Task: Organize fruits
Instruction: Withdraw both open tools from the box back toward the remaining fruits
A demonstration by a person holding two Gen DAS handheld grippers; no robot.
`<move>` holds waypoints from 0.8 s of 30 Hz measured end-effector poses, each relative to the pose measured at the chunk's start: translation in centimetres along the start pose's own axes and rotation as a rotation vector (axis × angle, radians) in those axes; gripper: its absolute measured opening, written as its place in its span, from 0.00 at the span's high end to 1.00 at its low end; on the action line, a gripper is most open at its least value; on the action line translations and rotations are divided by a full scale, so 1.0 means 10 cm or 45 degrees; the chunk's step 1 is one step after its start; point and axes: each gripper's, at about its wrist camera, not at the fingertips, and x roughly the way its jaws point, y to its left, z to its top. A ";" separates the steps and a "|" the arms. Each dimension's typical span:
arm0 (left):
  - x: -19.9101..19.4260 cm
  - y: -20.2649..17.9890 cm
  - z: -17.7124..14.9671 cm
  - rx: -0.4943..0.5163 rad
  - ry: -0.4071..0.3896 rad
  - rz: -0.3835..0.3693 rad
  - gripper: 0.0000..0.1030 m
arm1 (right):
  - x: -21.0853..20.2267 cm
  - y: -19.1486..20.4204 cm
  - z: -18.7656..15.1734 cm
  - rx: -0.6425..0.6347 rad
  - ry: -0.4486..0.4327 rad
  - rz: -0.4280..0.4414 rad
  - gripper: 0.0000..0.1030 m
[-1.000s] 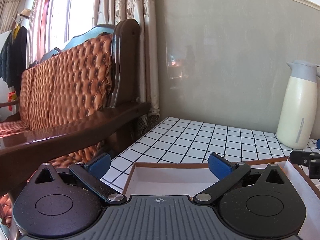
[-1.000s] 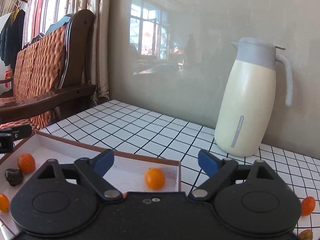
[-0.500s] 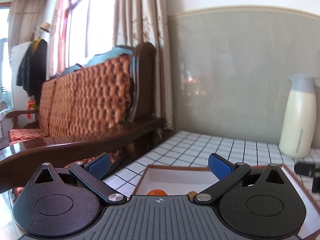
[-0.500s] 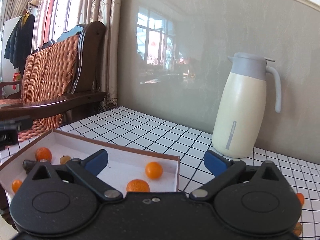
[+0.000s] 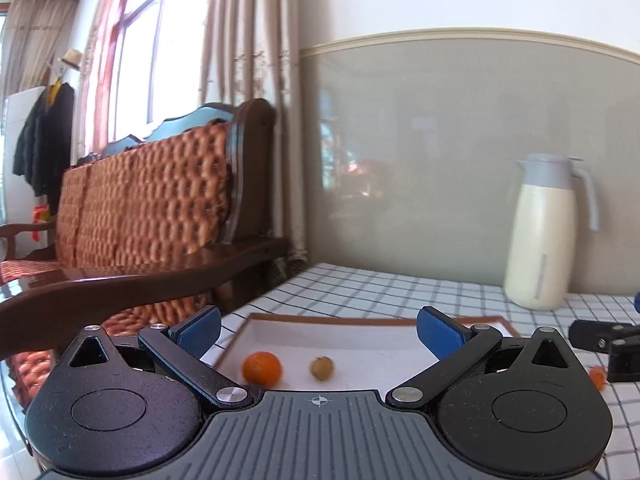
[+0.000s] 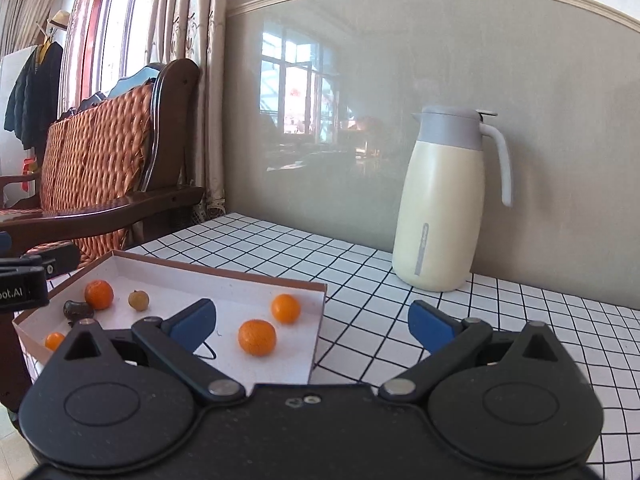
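Inside the shallow box [image 6: 316,320] on the checked bench [image 6: 360,280] lie round oranges [image 6: 257,337] with no long axis; one dark oblong fruit [image 6: 78,310] lies crosswise. Both your left hand-held gripper [image 5: 318,330] and right hand-held gripper [image 6: 312,320] gape wide, empty. You seem between picks; next, find stray fruit.

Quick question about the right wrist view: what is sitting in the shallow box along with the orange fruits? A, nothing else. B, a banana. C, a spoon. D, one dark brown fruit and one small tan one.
D: in the box, beside the orange fruits, lie a dark brown fruit and a small tan fruit.
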 end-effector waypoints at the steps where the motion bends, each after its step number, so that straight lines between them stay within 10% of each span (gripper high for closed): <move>1: -0.03 -0.04 -0.01 0.007 0.002 -0.022 0.00 | -0.03 -0.02 -0.01 -0.009 0.001 0.006 0.06; 24: -0.36 -1.06 -0.11 0.110 0.005 -0.313 0.00 | -0.65 -0.79 -0.33 0.019 0.043 -0.125 0.14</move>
